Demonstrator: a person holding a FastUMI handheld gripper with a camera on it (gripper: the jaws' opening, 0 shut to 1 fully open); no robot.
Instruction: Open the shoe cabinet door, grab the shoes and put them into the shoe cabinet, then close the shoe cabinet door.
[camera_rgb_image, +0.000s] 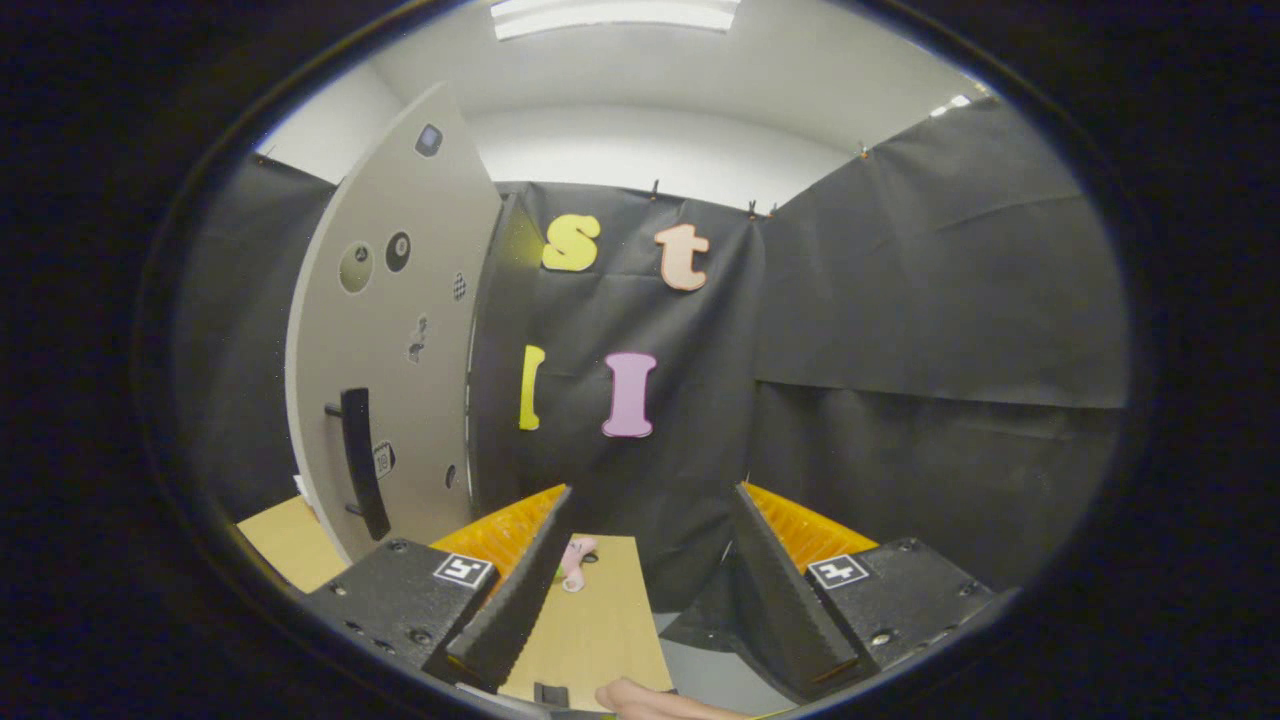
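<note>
The shoe cabinet stands ahead and to the left of my fingers. Its grey door carries several small stickers and a black vertical handle low on its left side. I cannot tell whether the door is fully shut or slightly ajar. A dark side panel runs along the door's right edge. A small pink shoe lies on the light wooden tabletop, close to the inner side of my left finger. My gripper is open, with nothing between its fingers.
Black cloth walls close the booth behind and to the right of the cabinet. The wooden tabletop ends just right of the shoe, with grey floor beyond. Part of a person's hand shows below the fingers.
</note>
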